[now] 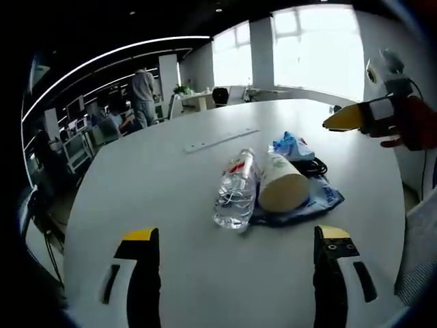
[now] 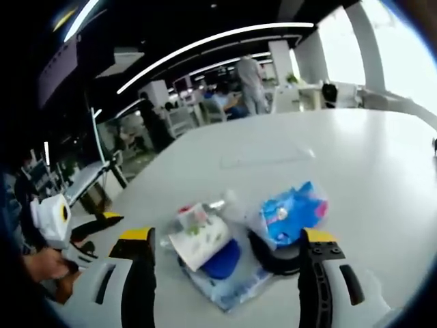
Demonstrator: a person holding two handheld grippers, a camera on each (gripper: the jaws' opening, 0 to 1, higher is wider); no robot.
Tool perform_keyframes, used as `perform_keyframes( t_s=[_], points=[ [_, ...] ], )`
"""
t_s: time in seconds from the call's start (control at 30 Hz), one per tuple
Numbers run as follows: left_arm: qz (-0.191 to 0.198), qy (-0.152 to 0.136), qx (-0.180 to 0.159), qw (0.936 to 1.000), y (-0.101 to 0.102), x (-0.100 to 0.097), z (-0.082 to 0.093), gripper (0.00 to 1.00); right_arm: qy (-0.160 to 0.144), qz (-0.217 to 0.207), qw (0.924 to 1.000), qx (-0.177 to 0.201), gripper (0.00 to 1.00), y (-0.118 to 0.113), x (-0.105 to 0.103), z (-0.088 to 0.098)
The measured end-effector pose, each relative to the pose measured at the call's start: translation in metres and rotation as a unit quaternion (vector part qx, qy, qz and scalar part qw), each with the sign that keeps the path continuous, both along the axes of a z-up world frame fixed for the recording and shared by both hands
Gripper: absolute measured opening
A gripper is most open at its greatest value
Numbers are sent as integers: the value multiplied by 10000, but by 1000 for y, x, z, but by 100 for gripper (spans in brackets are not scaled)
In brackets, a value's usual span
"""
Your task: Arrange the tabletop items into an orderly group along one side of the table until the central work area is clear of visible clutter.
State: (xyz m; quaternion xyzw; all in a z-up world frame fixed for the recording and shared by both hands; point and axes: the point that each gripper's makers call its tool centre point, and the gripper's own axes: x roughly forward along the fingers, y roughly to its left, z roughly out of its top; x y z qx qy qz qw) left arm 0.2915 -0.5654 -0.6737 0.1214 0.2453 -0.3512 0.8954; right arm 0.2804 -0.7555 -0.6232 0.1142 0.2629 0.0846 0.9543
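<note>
A small pile lies on the white table. In it, a clear water bottle and a paper cup lie on their sides. Behind them are a blue packet and a black cable, all partly on a blue-white plastic wrapper. My left gripper is open, short of the pile and holding nothing. My right gripper is open above the cup, blue packet and cable, touching none of them. In the left gripper view its yellow tip hovers to the right of the pile.
A flat white strip lies on the table beyond the pile. A hand in a red sleeve holds the right gripper. The left gripper enters the right gripper view from the left. A person stands among desks far behind.
</note>
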Motion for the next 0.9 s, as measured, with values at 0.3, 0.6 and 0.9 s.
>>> perform_keyframes(
  t_s=[0.3,0.6,0.9],
  points=[
    [-17,86,-42,10000,-6,11,-9,92,-18,58,9999,-117,84,1,15,-3],
    [-93,155,19,9998,-9,20,-19,92,47,82,9999,-63,83,5,26,-11],
    [-6,153,-58,9999,-8,30,-20,89,51,128,9999,-1,82,9,34,-13]
  ],
)
